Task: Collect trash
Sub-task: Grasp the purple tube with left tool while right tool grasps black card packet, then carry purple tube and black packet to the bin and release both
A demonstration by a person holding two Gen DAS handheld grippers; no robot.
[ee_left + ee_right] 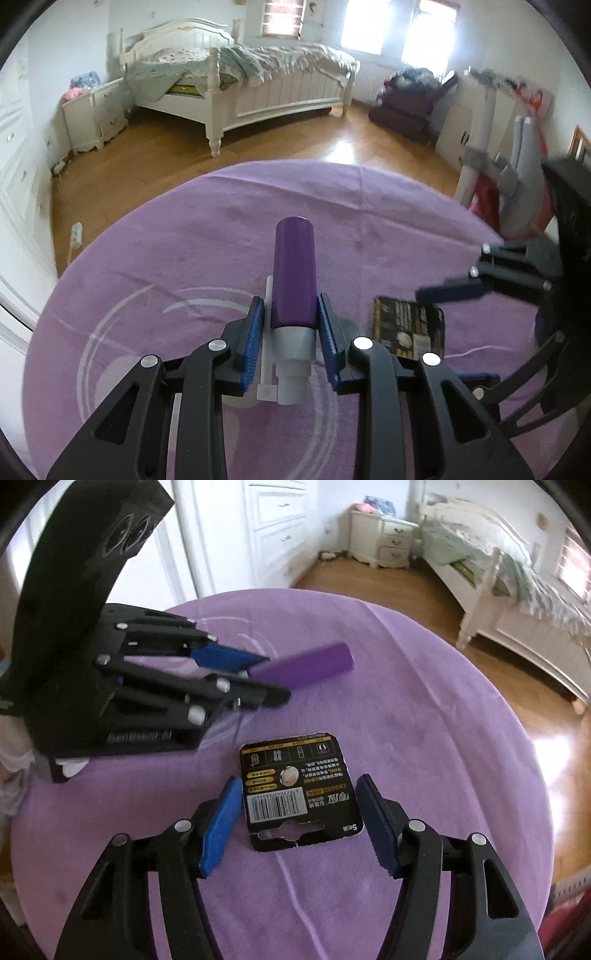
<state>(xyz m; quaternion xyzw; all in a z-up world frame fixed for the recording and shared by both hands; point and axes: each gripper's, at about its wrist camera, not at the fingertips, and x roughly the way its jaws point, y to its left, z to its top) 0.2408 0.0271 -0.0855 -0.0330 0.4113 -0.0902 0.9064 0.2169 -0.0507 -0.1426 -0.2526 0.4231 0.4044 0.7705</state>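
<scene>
A purple spray bottle (294, 273) with a white pump neck lies between the blue pads of my left gripper (291, 325), which is shut on it over the round purple tablecloth (184, 251). The bottle also shows in the right wrist view (306, 667), sticking out of the left gripper (255, 675). A black battery card (299, 788) with a barcode lies flat on the cloth between the open fingers of my right gripper (301, 816). The card also shows in the left wrist view (408, 326), under the right gripper (450, 290).
The round table's edge (480, 686) drops to a wooden floor (147, 162). A white bed (258, 85), a nightstand (94, 110) and a white wardrobe (280, 520) stand around the room. A folded rack and cabinet (491, 147) stand at the right.
</scene>
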